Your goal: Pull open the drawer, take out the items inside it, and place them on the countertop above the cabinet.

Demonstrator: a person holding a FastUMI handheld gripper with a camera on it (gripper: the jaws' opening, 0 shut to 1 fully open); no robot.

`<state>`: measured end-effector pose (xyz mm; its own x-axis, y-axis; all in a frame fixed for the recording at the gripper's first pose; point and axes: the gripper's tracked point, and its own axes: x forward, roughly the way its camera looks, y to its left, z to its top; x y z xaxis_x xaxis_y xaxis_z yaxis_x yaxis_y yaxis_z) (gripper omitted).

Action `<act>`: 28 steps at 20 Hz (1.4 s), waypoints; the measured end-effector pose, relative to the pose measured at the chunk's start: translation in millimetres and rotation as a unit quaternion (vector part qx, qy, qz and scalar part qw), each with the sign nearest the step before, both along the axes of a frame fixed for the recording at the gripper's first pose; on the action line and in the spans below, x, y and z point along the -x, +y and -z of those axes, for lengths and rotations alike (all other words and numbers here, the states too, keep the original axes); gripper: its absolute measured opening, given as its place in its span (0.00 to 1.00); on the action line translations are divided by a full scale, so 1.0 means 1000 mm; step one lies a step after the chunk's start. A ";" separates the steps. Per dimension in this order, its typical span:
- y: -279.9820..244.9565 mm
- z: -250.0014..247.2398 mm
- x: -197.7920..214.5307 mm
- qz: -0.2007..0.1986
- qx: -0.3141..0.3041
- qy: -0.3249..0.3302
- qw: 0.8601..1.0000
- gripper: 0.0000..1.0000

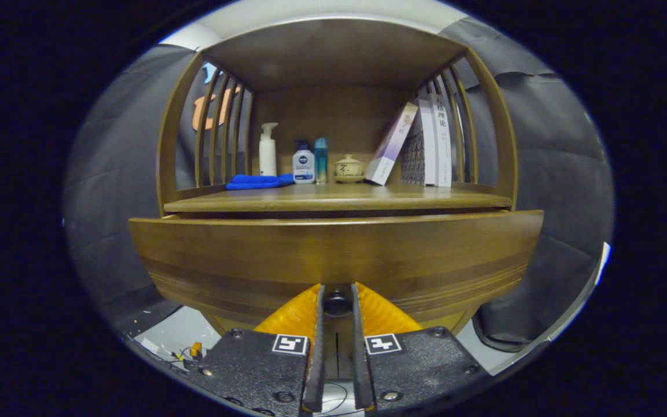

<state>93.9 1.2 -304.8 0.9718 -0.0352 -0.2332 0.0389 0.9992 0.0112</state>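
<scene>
Wooden drawer [333, 249] front hides contents.

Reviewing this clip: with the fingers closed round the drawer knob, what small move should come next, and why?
Probably a straight pull back. The gripper looks shut on the knob, and the drawer front already stands slightly proud of the countertop, but nothing inside shows yet.

The tongs [337, 301] close on the knob [337, 303] of the drawer [333, 255], below the countertop [333, 202].
</scene>
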 end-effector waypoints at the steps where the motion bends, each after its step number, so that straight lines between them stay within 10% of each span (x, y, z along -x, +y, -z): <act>1: 0.000 0.000 0.006 -0.001 0.002 -0.001 1.000 0.23; 22: -0.004 0.011 0.100 -0.017 0.012 -0.003 1.000 0.24; 28: -0.030 -0.035 0.107 0.015 0.005 -0.057 0.998 0.79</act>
<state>-13.5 -28.3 -269.6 0.9904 -0.0673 -0.1210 0.0686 0.9976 0.0067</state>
